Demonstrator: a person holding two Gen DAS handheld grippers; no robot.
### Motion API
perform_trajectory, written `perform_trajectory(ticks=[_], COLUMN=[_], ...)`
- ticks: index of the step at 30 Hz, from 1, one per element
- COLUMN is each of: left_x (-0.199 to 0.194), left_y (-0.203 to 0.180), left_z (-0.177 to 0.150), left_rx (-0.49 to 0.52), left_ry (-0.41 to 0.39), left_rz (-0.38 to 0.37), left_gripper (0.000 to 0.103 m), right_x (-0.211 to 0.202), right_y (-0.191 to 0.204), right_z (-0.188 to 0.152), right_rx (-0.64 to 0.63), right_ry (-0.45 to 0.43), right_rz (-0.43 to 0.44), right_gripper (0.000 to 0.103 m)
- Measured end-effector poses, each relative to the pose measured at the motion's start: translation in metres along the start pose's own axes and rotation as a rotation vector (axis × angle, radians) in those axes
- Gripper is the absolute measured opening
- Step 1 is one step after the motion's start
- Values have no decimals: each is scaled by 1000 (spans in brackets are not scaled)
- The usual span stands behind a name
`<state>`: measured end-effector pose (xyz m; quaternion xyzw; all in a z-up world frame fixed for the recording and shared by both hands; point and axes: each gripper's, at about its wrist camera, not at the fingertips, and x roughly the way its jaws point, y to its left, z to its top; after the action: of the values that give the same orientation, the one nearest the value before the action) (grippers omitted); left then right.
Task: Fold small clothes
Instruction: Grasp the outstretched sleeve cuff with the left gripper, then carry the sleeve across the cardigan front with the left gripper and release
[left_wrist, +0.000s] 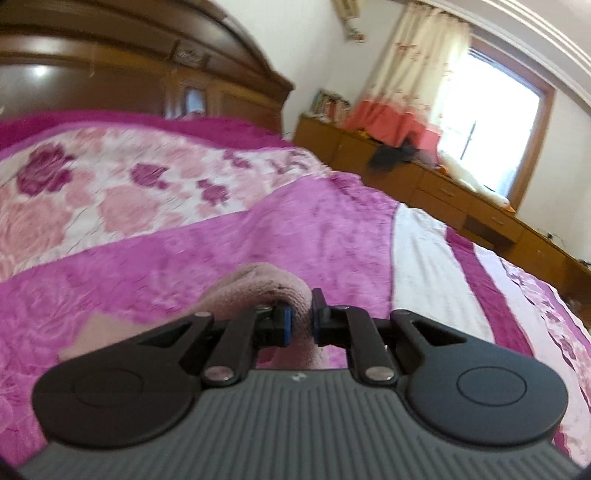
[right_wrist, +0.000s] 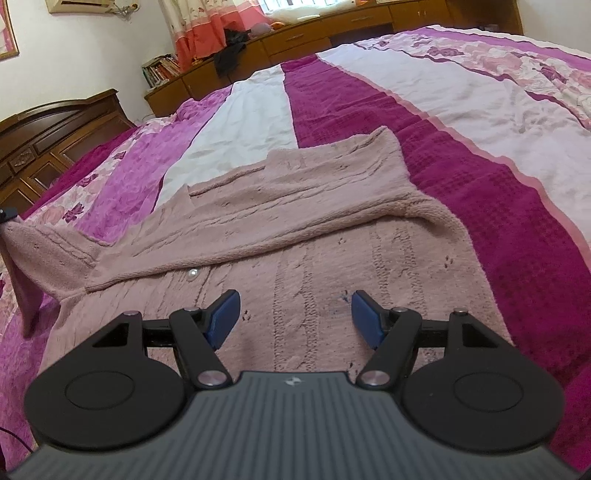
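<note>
Left gripper (left_wrist: 300, 320) clenches a corner of the pink cardigan (right_wrist: 295, 236) at frame bottom; right gripper (right_wrist: 293, 317) hovers released. Lifted knit may slip or drag the fold askew.

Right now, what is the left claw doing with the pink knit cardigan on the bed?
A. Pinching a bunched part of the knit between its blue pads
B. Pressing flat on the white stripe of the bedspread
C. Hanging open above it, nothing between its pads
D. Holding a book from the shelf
A: in the left wrist view the left claw has its blue pads drawn close on a fold of the pink knit cardigan, lifted off the bedspread.
</note>
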<state>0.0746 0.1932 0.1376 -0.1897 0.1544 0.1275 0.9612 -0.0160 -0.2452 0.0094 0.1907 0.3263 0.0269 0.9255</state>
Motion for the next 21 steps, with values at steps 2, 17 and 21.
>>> perform_trajectory(ticks=[2,17,21], left_x=[-3,5,6], left_y=[-12,-86,-94], left_z=[-2,-73,-98], left_rx=[30,196,255], left_ry=[-9,117,176], left_rz=[-17,-137,-172], left_gripper=[12,12,14], right_x=[-2,-2,-1], right_y=[-2,-13,-14], right_z=[-1,-2,-3], right_rx=[7,40,42], right_ry=[-2,-5,-6], right_rz=[-1,-3,-2], right_gripper=[74,74,74])
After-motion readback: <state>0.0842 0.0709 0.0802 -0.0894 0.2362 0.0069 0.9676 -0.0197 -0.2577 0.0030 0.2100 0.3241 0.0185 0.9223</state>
